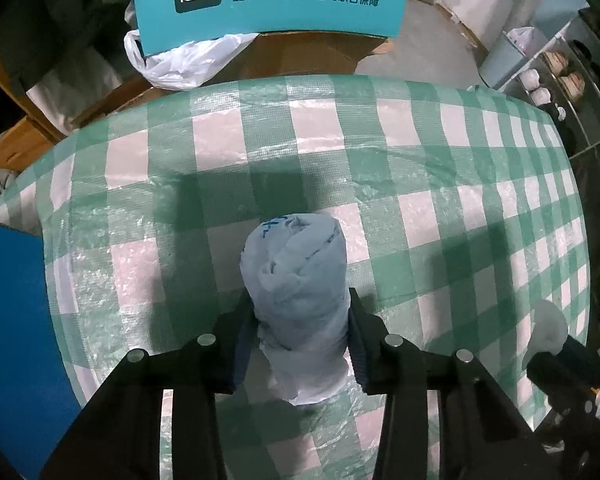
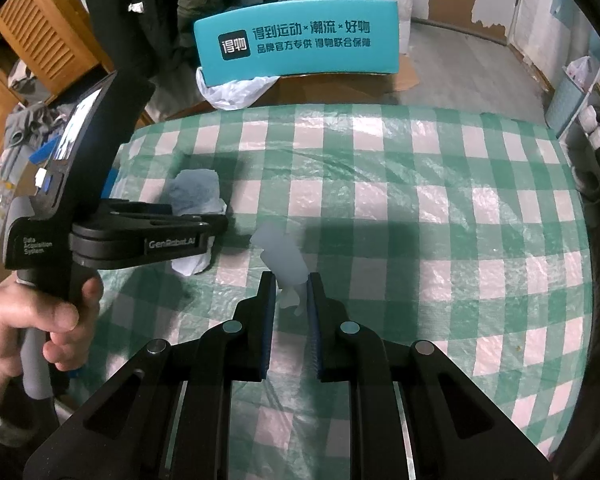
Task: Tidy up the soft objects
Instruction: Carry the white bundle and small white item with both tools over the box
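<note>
My left gripper (image 1: 302, 304) is shut on a rolled pale blue towel (image 1: 300, 292), holding it just above the green-and-white checked tablecloth (image 1: 420, 208). In the right wrist view the same roll (image 2: 196, 196) shows at the left, clamped in the left gripper (image 2: 216, 226). My right gripper (image 2: 292, 280) is shut on a small pale, translucent soft piece (image 2: 282, 256) that sticks forward from between its pads. That piece and the right gripper also show at the right edge of the left wrist view (image 1: 548, 328).
A teal box (image 1: 268, 0) with printed Chinese text stands beyond the table's far edge, with a white plastic bag (image 1: 180, 60) and brown cartons below it. A blue panel (image 1: 16, 320) is at the left. Shelves with shoes (image 1: 556, 68) are at the right.
</note>
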`<act>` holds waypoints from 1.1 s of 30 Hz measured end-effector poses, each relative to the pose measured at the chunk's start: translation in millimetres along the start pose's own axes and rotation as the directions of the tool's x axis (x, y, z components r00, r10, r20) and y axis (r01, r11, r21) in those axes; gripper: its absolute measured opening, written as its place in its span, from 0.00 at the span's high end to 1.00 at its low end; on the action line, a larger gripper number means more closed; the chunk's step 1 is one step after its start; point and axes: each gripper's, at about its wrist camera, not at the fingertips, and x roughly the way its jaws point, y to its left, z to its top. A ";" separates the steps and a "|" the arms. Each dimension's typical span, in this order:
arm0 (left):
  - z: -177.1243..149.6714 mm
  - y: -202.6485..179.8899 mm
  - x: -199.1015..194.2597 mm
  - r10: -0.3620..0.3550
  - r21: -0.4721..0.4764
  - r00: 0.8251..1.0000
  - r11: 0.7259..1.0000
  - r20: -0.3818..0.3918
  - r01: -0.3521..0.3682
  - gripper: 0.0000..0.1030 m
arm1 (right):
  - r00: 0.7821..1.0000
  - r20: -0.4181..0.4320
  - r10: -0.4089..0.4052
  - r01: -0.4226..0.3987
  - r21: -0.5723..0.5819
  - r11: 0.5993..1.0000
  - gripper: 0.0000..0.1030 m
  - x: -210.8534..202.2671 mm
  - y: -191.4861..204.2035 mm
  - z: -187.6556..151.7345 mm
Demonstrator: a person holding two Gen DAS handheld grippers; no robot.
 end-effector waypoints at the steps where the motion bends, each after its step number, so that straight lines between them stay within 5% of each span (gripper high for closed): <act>1: -1.0 -0.3 -1.0 0.007 0.005 1.000 1.000 0.002 -0.007 0.61 | 1.000 0.000 -0.001 0.001 0.000 1.000 0.86 -0.5 0.4 0.1; 18: -40.0 7.5 -66.0 0.115 0.086 0.988 0.988 0.105 -0.125 0.62 | 0.999 0.048 0.003 -0.001 -0.040 0.999 0.86 -26.7 20.6 1.1; 33: -80.3 23.8 -140.8 0.172 0.102 0.959 0.975 0.226 -0.199 0.62 | 0.996 0.091 0.027 -0.018 -0.102 0.995 0.86 -58.9 56.1 -2.9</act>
